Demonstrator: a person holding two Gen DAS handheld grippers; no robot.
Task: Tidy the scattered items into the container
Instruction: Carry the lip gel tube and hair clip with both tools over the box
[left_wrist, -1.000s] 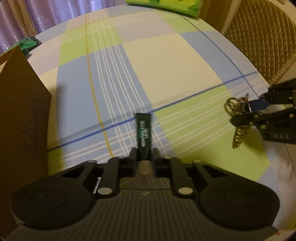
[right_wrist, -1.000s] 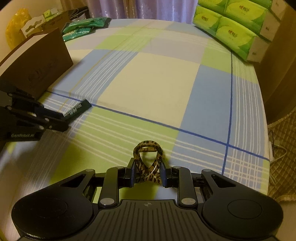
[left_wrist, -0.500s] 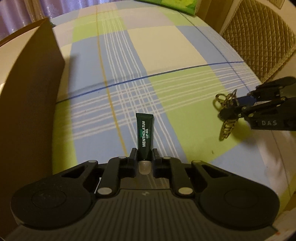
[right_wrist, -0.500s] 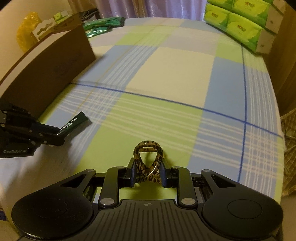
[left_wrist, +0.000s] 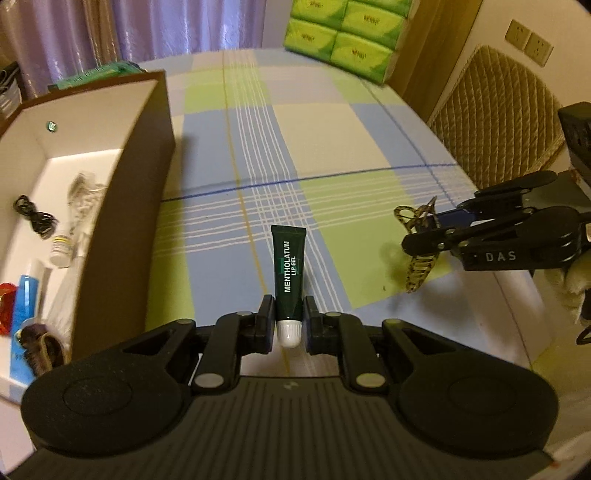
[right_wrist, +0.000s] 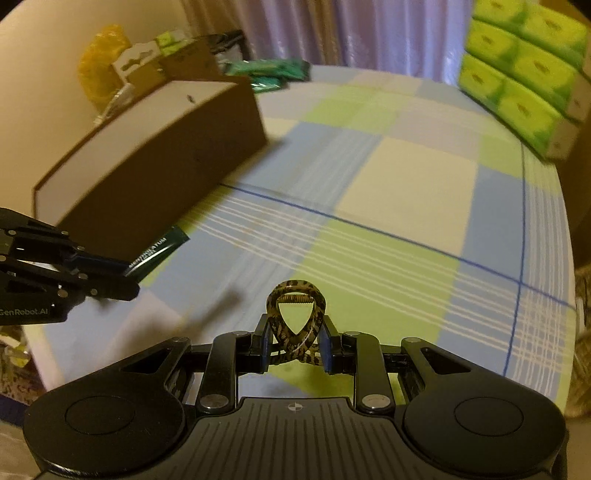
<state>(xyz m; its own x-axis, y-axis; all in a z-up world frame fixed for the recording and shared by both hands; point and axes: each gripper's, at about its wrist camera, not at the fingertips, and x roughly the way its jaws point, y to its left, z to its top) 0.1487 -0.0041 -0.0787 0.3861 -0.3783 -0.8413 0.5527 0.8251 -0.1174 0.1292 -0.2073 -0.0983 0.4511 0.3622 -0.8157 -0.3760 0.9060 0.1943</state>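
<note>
- Round table under a checked cloth of green, blue and cream squares (left_wrist: 369, 125) is filling most of both views; a stack of green tissue packs (left_wrist: 340, 33) is sitting at its far edge, and a quilted tan chair back (left_wrist: 495, 110) is showing past the right rim.
- Open brown cardboard box with a white inside (left_wrist: 147, 177) is standing on the left part of the table — the container. Several things are lying on its floor: a black coiled cable (left_wrist: 35, 218), a small white bottle with a yellow band (left_wrist: 61, 251), a blue flat tube (left_wrist: 24, 310), and a brown hair tie (left_wrist: 38, 347) nearest the camera. A pale bundle beside the cable is too blurred to name.
- Left gripper (left_wrist: 289, 321) is hanging over the cloth just right of the box wall, fingers clamped on a dark green lip gel tube with a white cap (left_wrist: 290, 273). The cap is sitting between the pads and the crimped end is pointing forward, away from the camera — clear of the table, outside the box.
- Right gripper (right_wrist: 293, 343) is hovering well to the right of the left one, fingers pinched on a leopard-print plastic hair claw clip (right_wrist: 295, 314). In the left wrist view the clip's teeth are pointing down, above a green square of cloth and casting a shadow there.
- Green flat packets (right_wrist: 273, 72) are lying beyond the box at the far side of the table.
</note>
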